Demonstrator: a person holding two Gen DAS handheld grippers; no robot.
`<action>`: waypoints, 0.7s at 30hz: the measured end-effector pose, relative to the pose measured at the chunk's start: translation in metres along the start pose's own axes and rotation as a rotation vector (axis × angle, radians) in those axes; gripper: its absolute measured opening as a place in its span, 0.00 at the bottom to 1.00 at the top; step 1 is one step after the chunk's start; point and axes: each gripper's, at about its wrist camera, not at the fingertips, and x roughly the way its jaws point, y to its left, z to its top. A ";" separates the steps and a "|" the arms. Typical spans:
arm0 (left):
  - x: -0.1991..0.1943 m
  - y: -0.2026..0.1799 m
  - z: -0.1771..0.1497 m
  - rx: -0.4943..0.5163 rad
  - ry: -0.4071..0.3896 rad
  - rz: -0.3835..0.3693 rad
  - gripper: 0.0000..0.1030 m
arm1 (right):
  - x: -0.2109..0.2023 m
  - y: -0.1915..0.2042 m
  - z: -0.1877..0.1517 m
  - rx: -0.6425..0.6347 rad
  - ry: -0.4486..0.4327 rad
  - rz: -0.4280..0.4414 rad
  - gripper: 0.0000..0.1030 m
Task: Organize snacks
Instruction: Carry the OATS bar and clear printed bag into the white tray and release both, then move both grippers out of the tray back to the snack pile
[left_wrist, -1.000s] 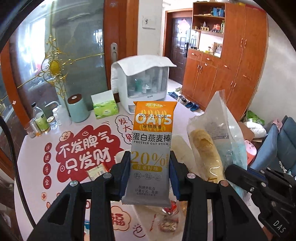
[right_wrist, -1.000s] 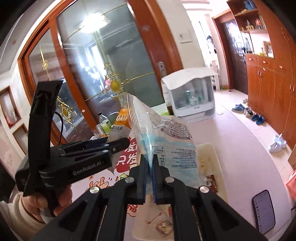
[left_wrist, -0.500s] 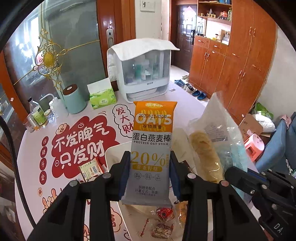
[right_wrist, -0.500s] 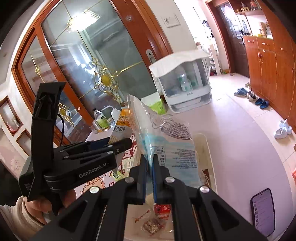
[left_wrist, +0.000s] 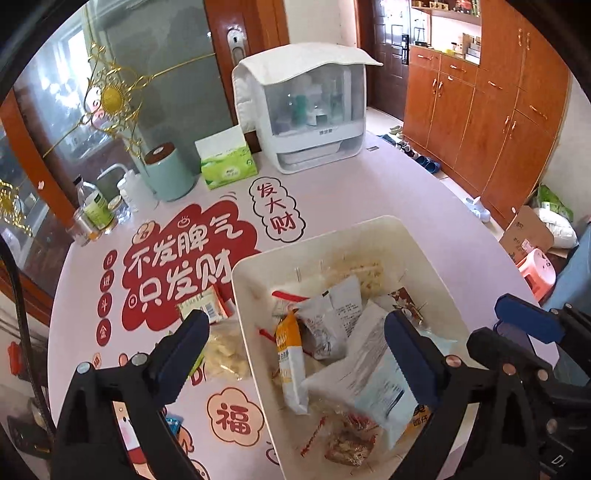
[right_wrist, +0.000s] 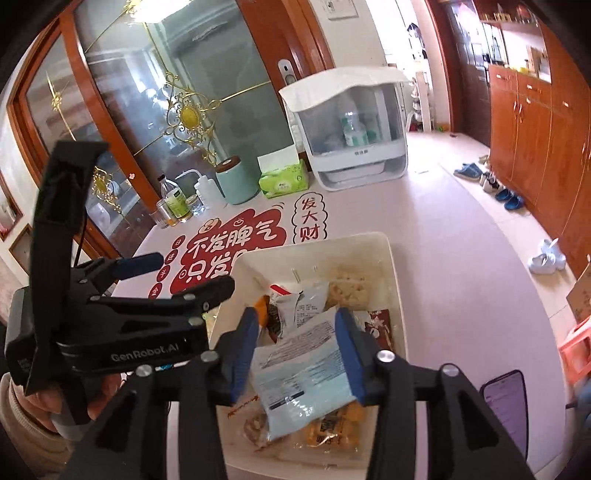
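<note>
A white bin (left_wrist: 258, 269) (right_wrist: 391, 266) on the pink table holds several snack packs. The orange oat bar (left_wrist: 290, 365) lies on its edge inside it. The clear blue-and-white bag (left_wrist: 373, 384) (right_wrist: 303, 373) lies on top of the pile. My left gripper (left_wrist: 295, 343) is open and empty above the bin's left side. My right gripper (right_wrist: 299, 354) is open above the bag, apart from it. A small orange-edged packet (left_wrist: 205, 306) and a clear pack of pale snacks (left_wrist: 225, 350) lie on the table left of the bin.
At the table's far side stand a white covered rack (left_wrist: 310, 107), a green tissue box (left_wrist: 227, 162), a mint canister (left_wrist: 168, 171) and small bottles (left_wrist: 94, 208). A phone (right_wrist: 508, 402) lies at the right. Wooden cabinets (left_wrist: 498, 110) line the right wall.
Both grippers opened and tilted down over the bin. The oat bar left my left gripper and the clear bag left my right gripper; both now lie in the bin.
</note>
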 end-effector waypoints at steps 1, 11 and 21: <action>-0.001 0.002 -0.001 -0.006 0.001 0.001 0.92 | -0.001 0.001 0.000 -0.004 -0.001 0.000 0.44; -0.018 0.009 -0.008 -0.030 -0.022 0.016 0.92 | -0.003 0.003 -0.004 0.007 0.018 -0.027 0.44; -0.034 0.008 -0.022 -0.033 -0.028 0.001 0.92 | -0.010 0.009 -0.016 -0.014 0.028 -0.044 0.44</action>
